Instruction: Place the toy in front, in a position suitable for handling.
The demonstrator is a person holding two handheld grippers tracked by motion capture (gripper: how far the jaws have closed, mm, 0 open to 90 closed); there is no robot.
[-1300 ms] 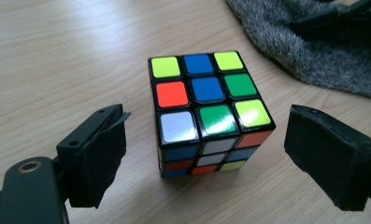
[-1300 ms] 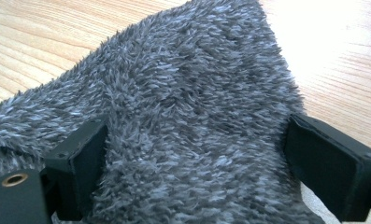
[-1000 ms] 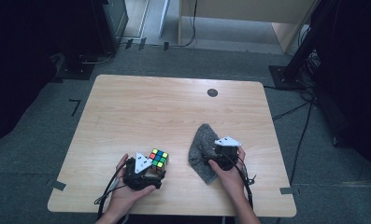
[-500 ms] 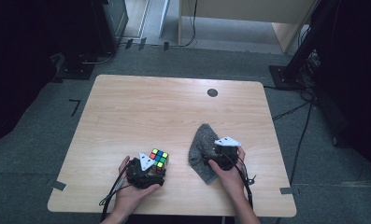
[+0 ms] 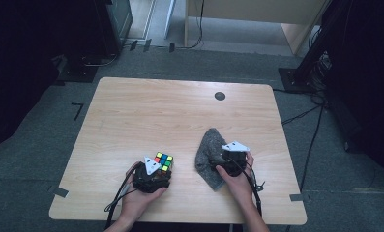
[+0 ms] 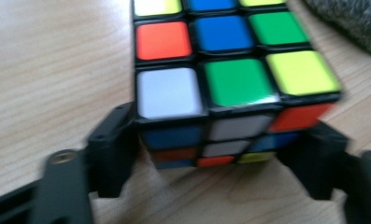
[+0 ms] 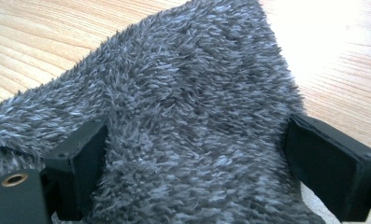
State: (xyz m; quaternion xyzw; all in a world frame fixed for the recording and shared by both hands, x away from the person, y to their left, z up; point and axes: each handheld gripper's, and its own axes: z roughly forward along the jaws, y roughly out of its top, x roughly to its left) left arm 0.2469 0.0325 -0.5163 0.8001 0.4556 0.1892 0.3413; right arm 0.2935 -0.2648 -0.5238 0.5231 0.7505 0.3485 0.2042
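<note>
Spreading across the middle of the high view, the pale wooden desk (image 5: 146, 116) is carrying everything in play, with a small dark round disc (image 5: 219, 95) sitting near its far edge, well apart from the hands. Around the desk, grey carpet is lying underneath, and black cables (image 5: 310, 145) are trailing over the floor on the right side.

On the right half of the near desk, a fuzzy grey cloth (image 5: 208, 150) is lying flat, and the right claw (image 5: 228, 162) is resting over its near part. In the right gripper view, the cloth (image 7: 183, 121) is filling the space between the two jaws, which are standing wide apart at either side; they are not pinching it.

Left of the cloth and apart from it, a scrambled Rubik's cube (image 5: 163, 162) is sitting on the desk close to the near edge. The left claw (image 5: 153, 176) has just been closing on it: in the left gripper view, the jaws are pressing against the lower sides of the cube (image 6: 230, 79), one on each side, with a corner of the cloth showing at the upper right beyond it.
</note>
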